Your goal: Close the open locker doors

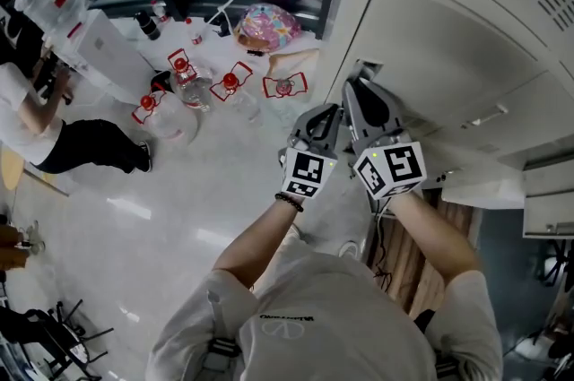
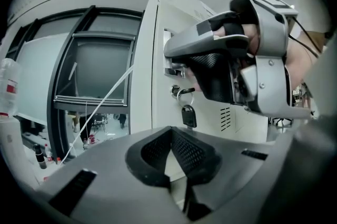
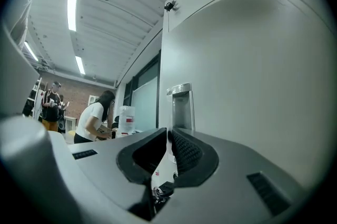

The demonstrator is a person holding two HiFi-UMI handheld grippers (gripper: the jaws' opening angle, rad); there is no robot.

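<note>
A tall off-white locker door fills the right side of the head view. Both grippers are at its left edge. In the right gripper view, a metal handle rises on the door straight out of my right gripper, whose jaws look pinched on its lower end. From the left gripper view, the right gripper sits at the handle recess, above a lock with a black key fob. My left gripper is shut on nothing, just short of the door. In the head view, the left gripper is beside the right gripper.
Large water bottles with red caps and a colourful bag lie on the floor to the left. A person crouches by a white dispenser. More locker doors stand to the right.
</note>
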